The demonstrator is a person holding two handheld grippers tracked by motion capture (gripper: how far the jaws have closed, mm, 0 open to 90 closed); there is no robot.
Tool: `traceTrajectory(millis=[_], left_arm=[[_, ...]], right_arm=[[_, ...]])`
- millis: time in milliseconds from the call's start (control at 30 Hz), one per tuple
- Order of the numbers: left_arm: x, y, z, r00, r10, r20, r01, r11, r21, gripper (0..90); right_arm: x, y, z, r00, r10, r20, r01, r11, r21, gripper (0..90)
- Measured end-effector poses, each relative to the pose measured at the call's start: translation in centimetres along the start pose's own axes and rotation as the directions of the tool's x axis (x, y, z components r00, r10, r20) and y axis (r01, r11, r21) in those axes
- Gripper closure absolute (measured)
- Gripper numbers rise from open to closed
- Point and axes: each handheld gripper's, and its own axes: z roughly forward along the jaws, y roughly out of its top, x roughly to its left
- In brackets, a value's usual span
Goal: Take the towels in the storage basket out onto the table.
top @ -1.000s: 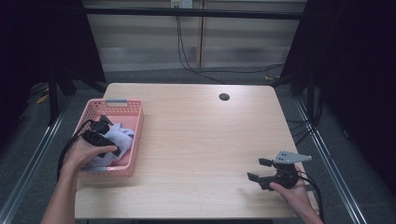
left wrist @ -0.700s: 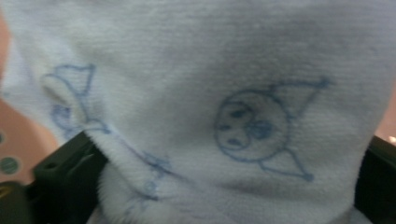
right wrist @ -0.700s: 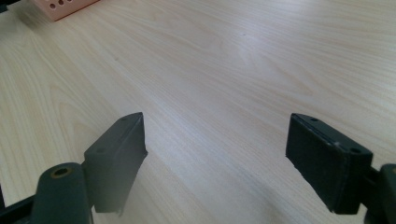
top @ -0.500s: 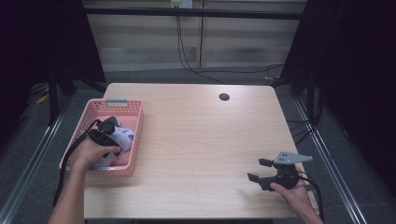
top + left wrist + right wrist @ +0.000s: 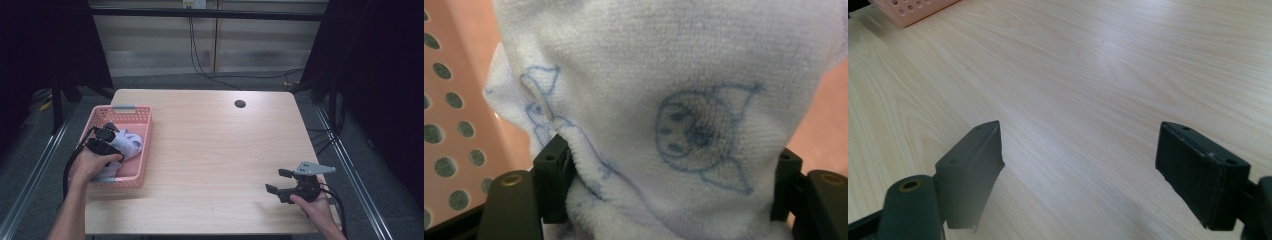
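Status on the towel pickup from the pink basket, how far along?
Early. Done: the left gripper is down in the pink perforated plastic basket. In hand: its jaws have just been closing around the white terry towel with blue drawings, pads against the folds. Left: lifting it out onto the light wooden table. The right gripper rests open there, nothing between its jaws.

- White towel [image 5: 664, 100]: soft terry cloth, fuzzy nap, with faint blue printed line drawings.
- Pink basket [image 5: 138, 150]: smooth plastic, its walls perforated with round holes.
- Table [image 5: 1098, 75]: pale wood-grain top, smooth with a soft sheen.
- Right gripper [image 5: 1078, 175]: matt black plastic jaws with dull flat pads.
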Motion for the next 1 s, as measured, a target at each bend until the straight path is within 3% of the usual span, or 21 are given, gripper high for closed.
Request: traceTrajectory(millis=[100,133,167,200,233,267,367,467,567,600,633,667,733,800,867,900,933,1000], left_arm=[[0.2,-0.1,-0.2,0.9996,-0.014,0.025,0.014,0.9998,-0.011,29.8],[0.7,-0.2,-0.5,0.997,-0.04,0.066,0.042,0.9989,-0.02,30.3],[0.7,-0.2,-0.5,0.997,-0.04,0.066,0.042,0.9989,-0.02,30.4],[0.9,-0.3,-0.8,0.9933,-0.048,0.105,0.052,0.9979,-0.038,30.6],[0.9,-0.3,-0.8,0.9933,-0.048,0.105,0.052,0.9979,-0.038,30.6],[1.1,-0.4,-1.1,0.9896,-0.056,0.133,0.064,0.9965,-0.055,30.6],[1.3,-0.5,-1.3,0.987,-0.051,0.153,0.061,0.996,-0.066,30.7],[1.6,-0.8,-1.8,0.977,-0.068,0.202,0.089,0.9909,-0.101,30.6],[1.7,-1.1,-2.3,0.9716,-0.071,0.226,0.102,0.9869,-0.125,30.6],[1.9,-1.2,-2.7,0.9651,-0.065,0.253,0.105,0.9833,-0.148,30.6],[1.9,-1.2,-2.7,0.9651,-0.065,0.253,0.105,0.9833,-0.148,30.5],[2.1,-1.3,-3.0,0.9552,-0.082,0.284,0.135,0.9761,-0.17,30.5],[2.3,-1.3,-3.3,0.954,-0.069,0.292,0.124,0.9771,-0.173,30.4],[2.6,-1.3,-3.6,0.9474,-0.079,0.31,0.146,0.9688,-0.2,30.4],[2.8,-1.3,-4.0,0.9441,-0.072,0.322,0.145,0.9669,-0.21,30.3],[2.9,-1.4,-4.3,0.946,-0.065,0.318,0.14,0.9653,-0.22,30.3],[2.8,-1.4,-4.6,0.9435,-0.065,0.325,0.146,0.9618,-0.232,30.3],[2.6,-1.4,-5.2,0.9473,-0.041,0.318,0.126,0.9595,-0.252,30.2]], right_arm=[[0.0,0.0,0.0,1.0,0.002,0.0,-0.002,1.0,-0.001,19.2],[0.0,0.0,0.0,1.0,0.001,-0.002,-0.001,1.0,0.0,19.1],[0.0,0.0,0.0,1.0,0.001,-0.002,-0.001,1.0,0.0,19.1],[0.0,0.0,0.1,1.0,0.001,0.001,-0.001,1.0,0.002,19.1],[0.0,0.0,0.1,1.0,0.003,-0.003,-0.003,1.0,0.002,19.1],[0.0,0.0,0.1,1.0,0.003,-0.003,-0.003,1.0,0.001,19.1],[0.0,0.0,0.0,1.0,0.002,0.001,-0.002,1.0,-0.003,18.8],[0.0,0.0,0.0,1.0,0.003,0.002,-0.003,1.0,0.0,18.8],[0.1,0.0,0.0,1.0,0.003,0.0,-0.003,1.0,-0.002,18.9],[0.0,0.0,0.0,1.0,0.003,-0.001,-0.003,1.0,-0.001,18.9],[0.0,0.0,0.0,1.0,0.003,-0.001,-0.003,1.0,-0.001,18.9],[0.0,0.1,0.1,0.9999,0.01,0.0,-0.01,1.0,-0.002,18.9],[0.0,0.1,0.1,0.9999,0.014,0.0,-0.014,1.0,-0.002,18.9],[0.0,0.1,0.1,0.9998,0.02,-0.001,-0.02,1.0,-0.008,18.9],[0.0,0.0,0.1,0.9999,0.015,-0.002,-0.015,1.0,0.0,18.9],[0.0,0.0,0.1,0.9999,0.015,-0.002,-0.015,1.0,0.0,18.9],[0.0,0.0,0.1,0.9999,0.011,-0.002,-0.011,1.0,0.004,18.9],[0.0,0.0,0.2,0.9999,0.011,-0.001,-0.011,1.0,0.003,18.9]])
